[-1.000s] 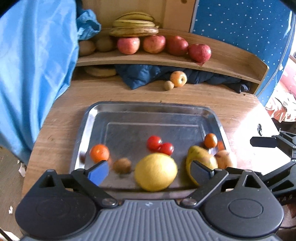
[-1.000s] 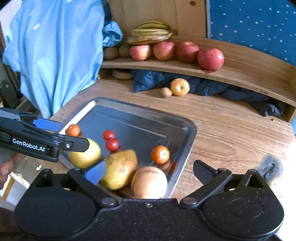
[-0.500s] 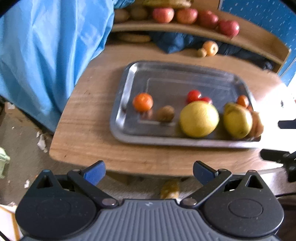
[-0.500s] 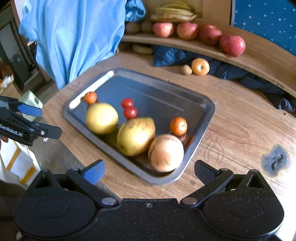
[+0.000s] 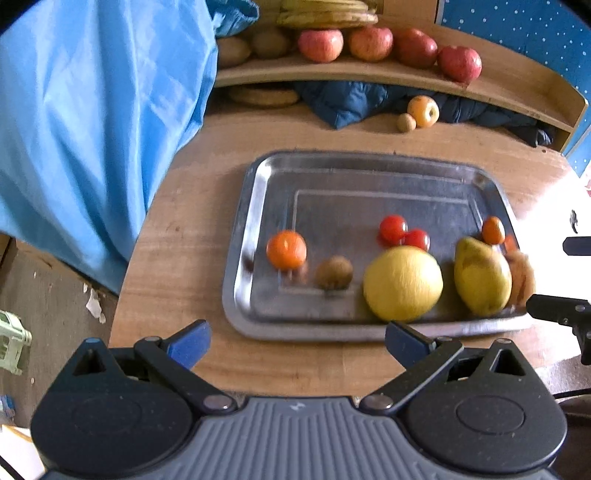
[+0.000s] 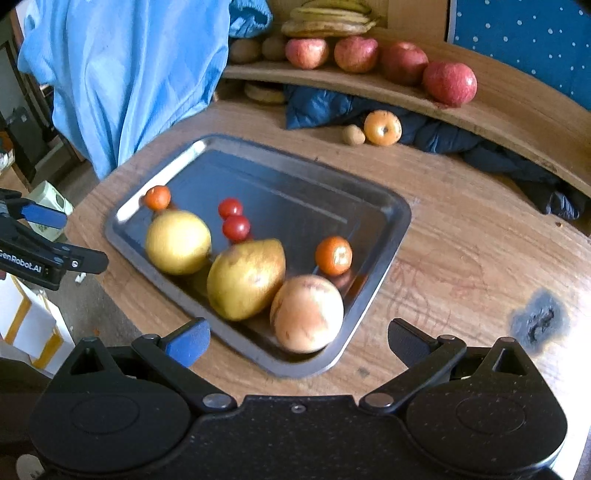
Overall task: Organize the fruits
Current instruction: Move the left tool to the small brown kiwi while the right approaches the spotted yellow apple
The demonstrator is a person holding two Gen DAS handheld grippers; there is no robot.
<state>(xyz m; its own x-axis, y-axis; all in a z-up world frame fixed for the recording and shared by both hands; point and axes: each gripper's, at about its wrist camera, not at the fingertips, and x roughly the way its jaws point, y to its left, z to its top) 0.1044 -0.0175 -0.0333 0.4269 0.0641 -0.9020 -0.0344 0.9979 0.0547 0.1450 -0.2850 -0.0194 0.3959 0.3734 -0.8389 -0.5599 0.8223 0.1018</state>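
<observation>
Left wrist view: round wooden table (image 5: pixel 177 229), a blue cloth (image 5: pixel 92 122) hanging at its left edge. Curved wooden shelf (image 5: pixel 369 75) along the back carries four red apples (image 5: pixel 369 42), brown fruits at the left end and bananas (image 5: pixel 328 14) on top. Dark blue fabric (image 5: pixel 343 101) is bunched under the shelf.

Metal tray (image 5: pixel 332 173) sits mid-table, its far half bare. Fruit lies along its near edge. Largest is a round yellow fruit (image 5: pixel 402 282), just beside a yellow-green pear (image 5: pixel 480 277). A tan, red-blushed fruit (image 6: pixel 306 314) lies in the tray's near right corner, touching the pear in the right wrist view. Next down in size: an orange fruit (image 5: pixel 286 249) toward the tray's left end, a second small orange fruit (image 5: pixel 493 229) behind the pear, a brown kiwi-like fruit (image 5: pixel 333 272) between the left orange one and the yellow fruit, and two red tomatoes (image 5: pixel 402 232) touching each other behind the yellow fruit.

Off the tray, on the table by the fabric: a yellow-orange apple (image 5: pixel 423 110) with a small brown fruit (image 5: pixel 406 122) just beside it.

Left gripper (image 5: pixel 295 341) is spread wide, nothing between the blue pads, over the table's near rim short of the tray. Right gripper (image 6: pixel 297 341) is likewise released and empty, the tray's near corner showing between its fingers; contact cannot be told.
</observation>
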